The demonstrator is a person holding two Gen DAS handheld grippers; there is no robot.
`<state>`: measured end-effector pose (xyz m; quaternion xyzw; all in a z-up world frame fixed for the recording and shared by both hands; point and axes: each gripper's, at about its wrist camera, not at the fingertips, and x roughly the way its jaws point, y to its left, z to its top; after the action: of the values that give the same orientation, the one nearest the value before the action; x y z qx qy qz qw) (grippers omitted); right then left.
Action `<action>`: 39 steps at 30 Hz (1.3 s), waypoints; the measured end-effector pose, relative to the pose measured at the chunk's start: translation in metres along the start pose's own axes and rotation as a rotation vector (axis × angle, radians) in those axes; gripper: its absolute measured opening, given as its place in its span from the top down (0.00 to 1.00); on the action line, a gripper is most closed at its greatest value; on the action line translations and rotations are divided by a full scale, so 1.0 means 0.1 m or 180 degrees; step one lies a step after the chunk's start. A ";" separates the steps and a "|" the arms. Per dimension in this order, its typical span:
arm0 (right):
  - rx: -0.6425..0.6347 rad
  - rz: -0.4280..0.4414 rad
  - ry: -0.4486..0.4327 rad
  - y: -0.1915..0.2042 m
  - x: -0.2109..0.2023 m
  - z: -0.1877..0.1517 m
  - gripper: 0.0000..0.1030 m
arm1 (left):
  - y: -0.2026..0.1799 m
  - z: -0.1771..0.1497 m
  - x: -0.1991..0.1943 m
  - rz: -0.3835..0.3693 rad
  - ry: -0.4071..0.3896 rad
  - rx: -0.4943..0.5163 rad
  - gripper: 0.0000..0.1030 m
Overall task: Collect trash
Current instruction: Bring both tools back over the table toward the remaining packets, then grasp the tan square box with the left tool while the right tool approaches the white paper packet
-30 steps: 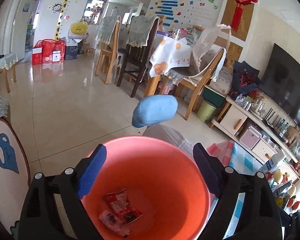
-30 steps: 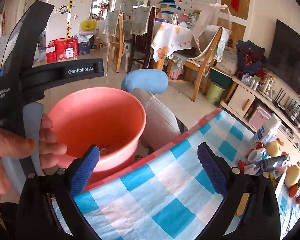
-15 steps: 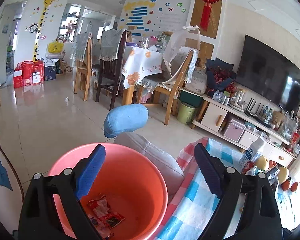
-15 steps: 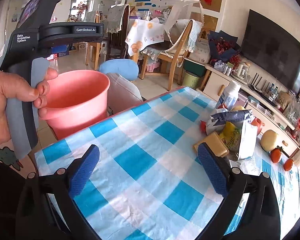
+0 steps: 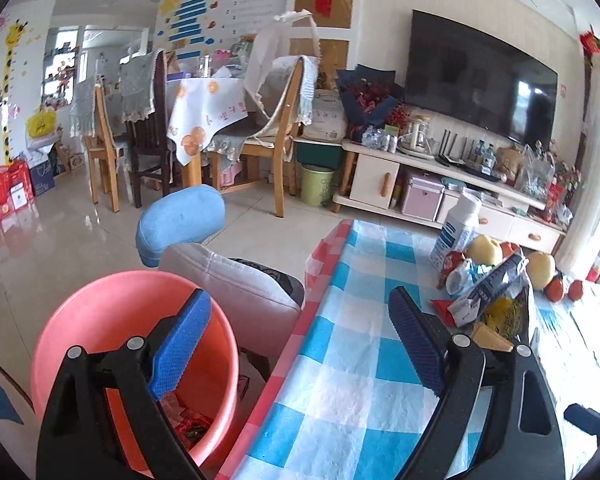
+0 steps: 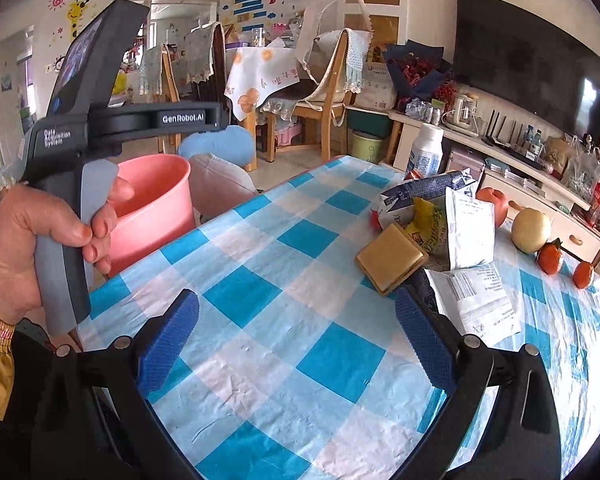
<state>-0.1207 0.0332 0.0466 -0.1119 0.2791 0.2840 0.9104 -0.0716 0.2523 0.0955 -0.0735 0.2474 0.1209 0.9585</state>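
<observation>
Both hand-held grippers stand wide open with nothing between their blue pads. The left hand-held gripper (image 5: 300, 340) hangs over the edge of the surface (image 5: 352, 364), which wears a blue and white checked cloth; its left finger is over a pink bucket (image 5: 80, 320) standing beside that edge. A few crumpled wrappers (image 5: 188, 428) lie at the bottom of the bucket, red and dark as far as the view past the finger allows. The right hand-held gripper (image 6: 296, 336) points across the cloth toward a heap of trash: a flat gold box (image 6: 392, 258), an open blue and white carton (image 6: 416, 196), a white packet (image 6: 472, 228) and a printed paper (image 6: 476, 300) lying just beside the right finger. A white bottle (image 6: 426, 152) stands behind the heap, with an apple (image 6: 532, 230) and two small oranges (image 6: 550, 258) off to its right. A person's hand (image 6: 24, 240) grips the handle of the left device, near the bucket.
</observation>
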 end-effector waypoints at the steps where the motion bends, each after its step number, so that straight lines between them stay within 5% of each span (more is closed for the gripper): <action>1: 0.0039 0.0000 -0.0012 -0.04 -0.02 0.00 0.04 | -0.09 -0.02 0.01 -0.0047 0.0007 0.0094 0.13; 18: 0.1208 -0.0062 -0.0111 -1.11 -0.26 -0.05 0.04 | -0.97 -0.31 0.39 -0.0861 0.0571 0.0689 0.13; 26: 0.2073 -0.0005 0.0019 -1.73 -0.21 -0.25 0.04 | -1.43 -0.49 0.54 -0.0994 0.0767 0.1137 0.14; 35: 0.2876 0.0395 0.0294 -2.13 0.04 -0.47 0.05 | -1.69 -0.64 0.73 -0.1013 0.0940 0.1372 0.14; 39: 0.3046 0.0549 0.0375 -2.21 0.15 -0.50 0.20 | -1.76 -0.69 0.84 -0.0964 0.0988 0.1475 0.14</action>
<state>-0.0046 -0.1583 0.0072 0.3267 0.4376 0.1914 0.8156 0.0153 0.0856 0.0092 0.0932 0.3979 -0.0954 0.9077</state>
